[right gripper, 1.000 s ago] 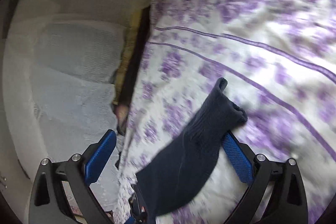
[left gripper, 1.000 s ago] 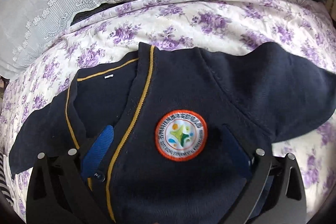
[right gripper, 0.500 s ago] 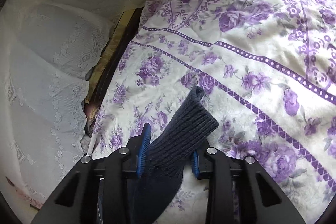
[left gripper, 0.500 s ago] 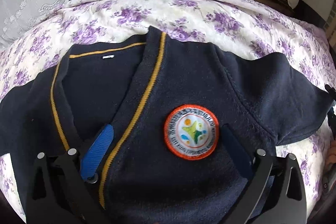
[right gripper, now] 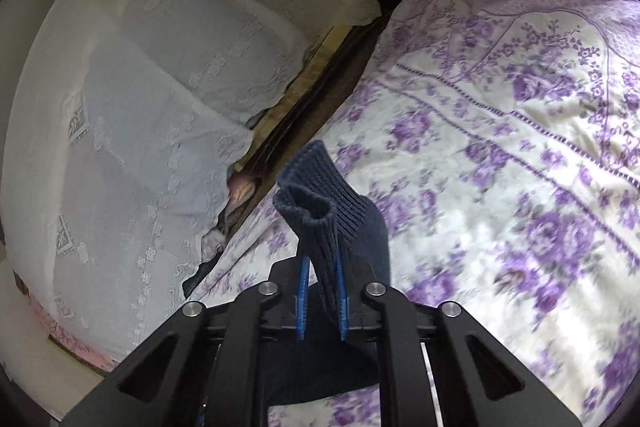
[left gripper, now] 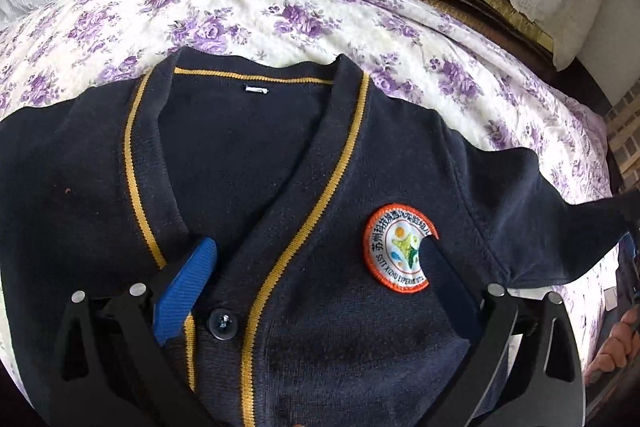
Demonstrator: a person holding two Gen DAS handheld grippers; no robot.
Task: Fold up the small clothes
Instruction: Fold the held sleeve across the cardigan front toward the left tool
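The navy cardigan point(left gripper: 304, 211) lies flat on the floral bedspread point(left gripper: 280, 15), its lower body cut off. Left gripper point(left gripper: 316, 259): jaws apart over the chest. Right gripper point(right gripper: 320, 267): jaws clamped on the ribbed cuff point(right gripper: 316, 203); the sleeve behind is hidden.

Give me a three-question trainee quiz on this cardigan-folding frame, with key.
1. True or false: the right gripper is shut on the cardigan's ribbed cuff.
2. What colour is the piping along the cardigan neckline? A) white B) yellow C) red
3. Fill in: the left gripper is ____ above the cardigan front, its jaws either side of the button.

Key: 1 true; 2 B; 3 open.
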